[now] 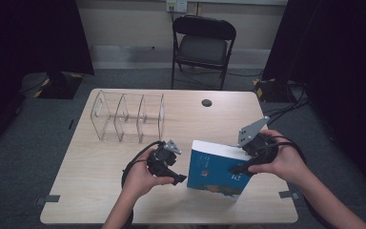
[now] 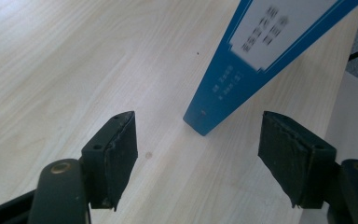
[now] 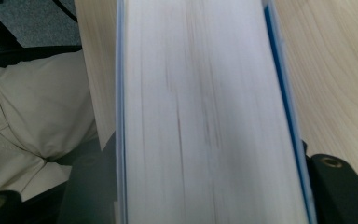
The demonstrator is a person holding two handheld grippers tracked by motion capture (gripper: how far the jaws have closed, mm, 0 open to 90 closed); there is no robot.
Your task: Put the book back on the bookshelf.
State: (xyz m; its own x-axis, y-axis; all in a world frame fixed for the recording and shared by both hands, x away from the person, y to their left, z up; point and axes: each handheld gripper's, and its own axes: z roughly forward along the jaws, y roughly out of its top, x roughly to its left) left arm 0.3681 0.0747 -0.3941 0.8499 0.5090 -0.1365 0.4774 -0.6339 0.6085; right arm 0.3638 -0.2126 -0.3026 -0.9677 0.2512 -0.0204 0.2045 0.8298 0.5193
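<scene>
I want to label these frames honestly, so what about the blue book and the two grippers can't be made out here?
- Blue book: the spine print is blurred in the left gripper view, and the cover title is too small in the high view.
- Right gripper: in its own view the page block covers the pads, so whether they press on the book is unclear.
- Left gripper: in the high view the hand hides its jaw gap.

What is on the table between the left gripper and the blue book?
Nothing. In the left gripper view, only bare wooden table lies between the left gripper and the corner of the blue book.
</scene>
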